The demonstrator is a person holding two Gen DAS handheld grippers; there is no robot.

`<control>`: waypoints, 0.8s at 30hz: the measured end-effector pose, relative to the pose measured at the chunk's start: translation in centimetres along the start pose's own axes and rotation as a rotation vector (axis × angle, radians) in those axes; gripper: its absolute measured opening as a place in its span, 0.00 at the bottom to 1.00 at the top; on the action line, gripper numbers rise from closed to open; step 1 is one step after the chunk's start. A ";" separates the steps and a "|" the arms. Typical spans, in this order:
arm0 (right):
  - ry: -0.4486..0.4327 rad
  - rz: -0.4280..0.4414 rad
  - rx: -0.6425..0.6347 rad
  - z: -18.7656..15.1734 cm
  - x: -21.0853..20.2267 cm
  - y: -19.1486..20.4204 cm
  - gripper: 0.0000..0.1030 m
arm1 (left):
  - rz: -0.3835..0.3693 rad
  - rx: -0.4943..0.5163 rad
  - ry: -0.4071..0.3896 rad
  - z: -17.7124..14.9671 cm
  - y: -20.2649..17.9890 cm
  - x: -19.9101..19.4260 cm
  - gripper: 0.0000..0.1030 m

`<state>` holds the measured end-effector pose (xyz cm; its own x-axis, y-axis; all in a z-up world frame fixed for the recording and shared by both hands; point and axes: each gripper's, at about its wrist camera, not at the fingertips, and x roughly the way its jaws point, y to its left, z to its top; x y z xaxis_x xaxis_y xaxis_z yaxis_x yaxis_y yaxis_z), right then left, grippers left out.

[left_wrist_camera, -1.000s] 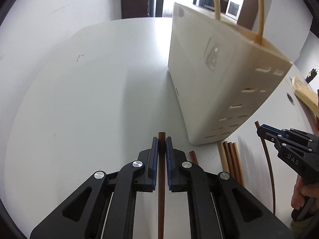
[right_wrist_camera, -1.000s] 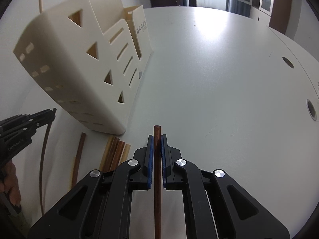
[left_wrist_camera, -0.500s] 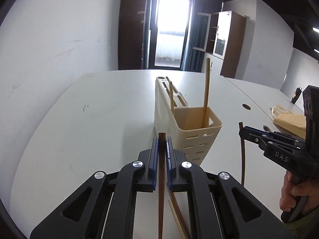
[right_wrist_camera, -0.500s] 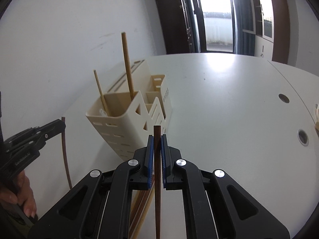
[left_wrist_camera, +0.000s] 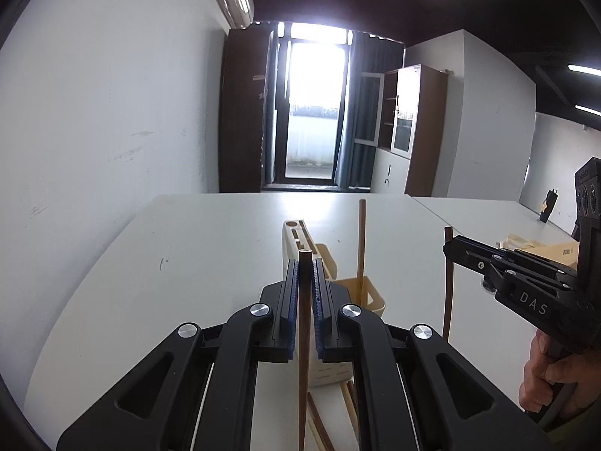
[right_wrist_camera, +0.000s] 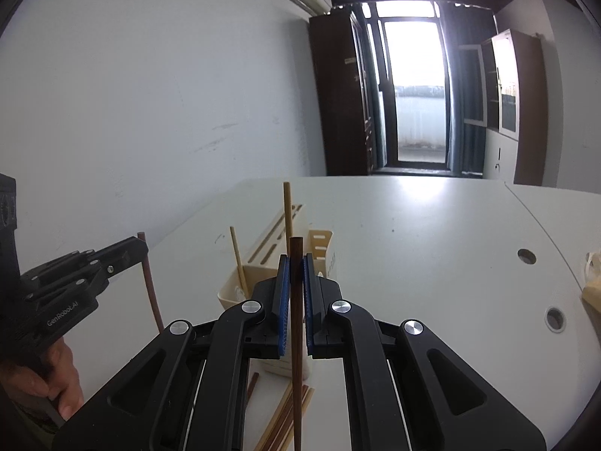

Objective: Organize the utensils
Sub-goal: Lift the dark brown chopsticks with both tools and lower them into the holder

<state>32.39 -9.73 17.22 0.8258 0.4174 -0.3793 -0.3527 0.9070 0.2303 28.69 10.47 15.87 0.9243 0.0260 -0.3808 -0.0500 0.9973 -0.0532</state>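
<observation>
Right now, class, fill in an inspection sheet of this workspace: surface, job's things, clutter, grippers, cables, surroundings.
Surface: white table, a small dark mark on it.
Job's things: cream plastic utensil holder with two pale wooden chopsticks standing in it; loose wooden chopsticks lying at its base.
Clutter: tan bag at the table's far right.
Grippers: left gripper shut on a dark brown chopstick; right gripper shut on another dark brown chopstick.
Cables: nothing seen.
Surroundings: white wall, glass door, wooden cabinets.
</observation>
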 end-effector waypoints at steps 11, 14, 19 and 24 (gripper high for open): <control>-0.205 0.051 -0.039 2.0 -2.0 0.1 0.07 | 0.011 -0.025 -0.206 3.0 -0.7 -2.1 0.06; -0.302 0.066 -0.050 2.2 -2.7 0.1 0.07 | 0.012 -0.035 -0.304 3.3 -0.9 -2.9 0.06; -0.461 0.110 -0.082 2.3 -4.6 0.6 0.07 | 0.003 -0.059 -0.431 3.4 -1.3 -4.3 0.06; -0.599 0.151 -0.072 2.1 -6.1 0.1 0.07 | 0.006 -0.062 -0.572 3.1 -2.1 -6.0 0.06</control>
<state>28.27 -12.35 21.46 0.8606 0.4563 0.2262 -0.4965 0.8506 0.1729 24.46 8.48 21.16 0.9807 0.0820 0.1776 -0.0624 0.9916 -0.1134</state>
